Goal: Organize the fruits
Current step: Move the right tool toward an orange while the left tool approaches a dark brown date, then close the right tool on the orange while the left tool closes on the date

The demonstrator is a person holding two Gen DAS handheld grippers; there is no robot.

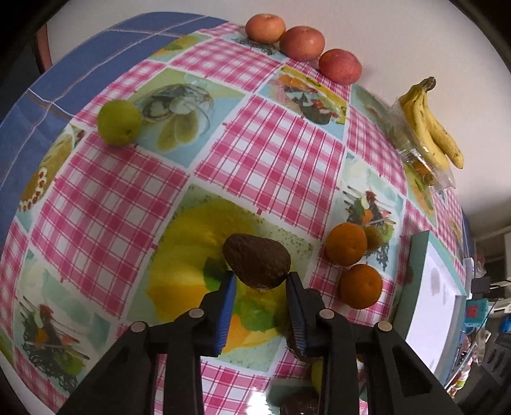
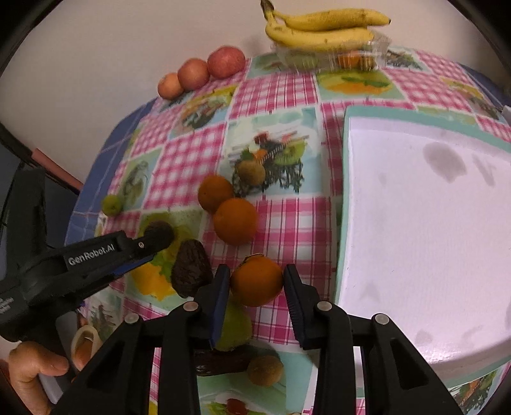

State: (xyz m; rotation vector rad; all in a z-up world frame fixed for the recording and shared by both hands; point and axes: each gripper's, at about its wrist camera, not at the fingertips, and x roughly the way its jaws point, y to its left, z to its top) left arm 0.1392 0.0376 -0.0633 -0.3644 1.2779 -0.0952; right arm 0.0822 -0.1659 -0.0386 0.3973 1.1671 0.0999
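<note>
Landmark: the white tray with a teal rim is seen at the right part of the bench, which is covered by a pink checked cloth with fruit prints.
Left gripper: the blue-padded fingers are spread; a dark avocado is seen between their tips, well left of the tray. Whether the pads touch it cannot be told.
Right gripper: the fingers are spread on either side of an orange just left of the tray; contact with the fruit cannot be told.
Second avocado: a dark fruit is seen left of that orange, beside the left gripper's arm.
Two oranges: they are seen touching each other, left of the tray and beyond the right gripper.
Kiwi: a brownish fruit is seen just beyond the two oranges.
Green fruit: a round one is seen far left of the tray, near the blue cloth edge.
Apples: three are seen in a row at the far edge of the bench, by the wall.
Bananas: a bunch is seen lying on a clear plastic box beyond the tray.
Pear-like green fruit: it is partly hidden under the right gripper.
Hand: it is seen at the left gripper's grip.
</note>
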